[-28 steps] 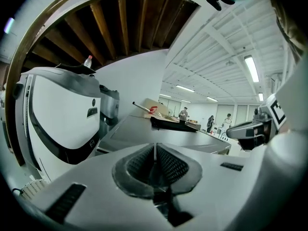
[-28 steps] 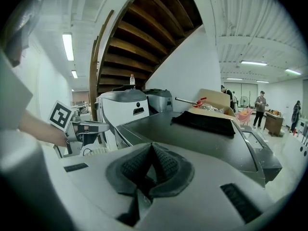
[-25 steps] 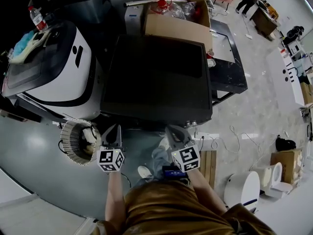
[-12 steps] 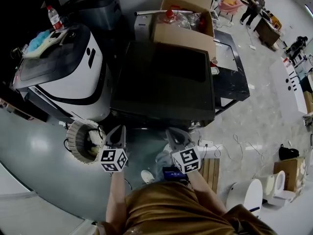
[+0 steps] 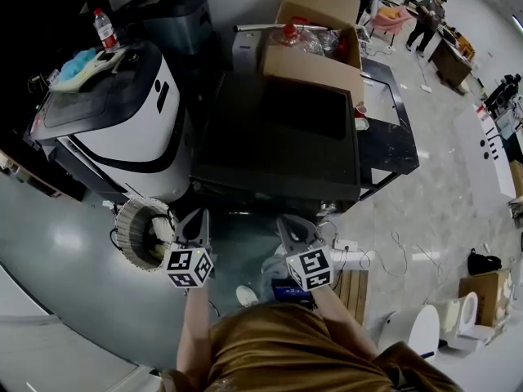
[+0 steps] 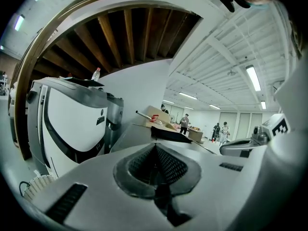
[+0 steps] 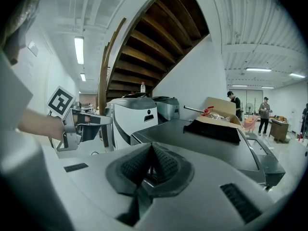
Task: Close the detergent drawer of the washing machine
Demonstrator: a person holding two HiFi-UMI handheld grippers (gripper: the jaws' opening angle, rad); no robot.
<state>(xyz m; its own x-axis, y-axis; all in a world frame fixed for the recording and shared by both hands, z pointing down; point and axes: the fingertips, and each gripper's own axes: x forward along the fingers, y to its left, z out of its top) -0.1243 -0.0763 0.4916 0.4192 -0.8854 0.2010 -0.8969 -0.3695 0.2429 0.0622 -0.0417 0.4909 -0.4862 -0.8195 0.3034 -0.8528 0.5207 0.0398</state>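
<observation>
The dark grey washing machine (image 5: 278, 137) stands in the middle of the head view, seen from above. Its front face and detergent drawer are hidden under the top's near edge. My left gripper (image 5: 196, 213) hovers just before the machine's front left corner, jaws together with nothing between them. My right gripper (image 5: 288, 217) is beside it, before the front middle, also shut and empty. In the left gripper view the shut gripper (image 6: 155, 146) points along the machine's grey top (image 6: 132, 136). The right gripper (image 7: 152, 146) looks over the same top (image 7: 192, 138).
A white top-loading machine (image 5: 122, 113) stands to the left, with a round ribbed basket (image 5: 139, 231) on the floor at its foot. An open cardboard box (image 5: 315, 43) sits behind the washer and a black cart (image 5: 388, 129) to the right. Cables and a wooden board (image 5: 347, 280) lie near my feet.
The head view has swung, so the machines sit a little further right in the picture. Both grippers keep their places before the washer's front and stay shut.
</observation>
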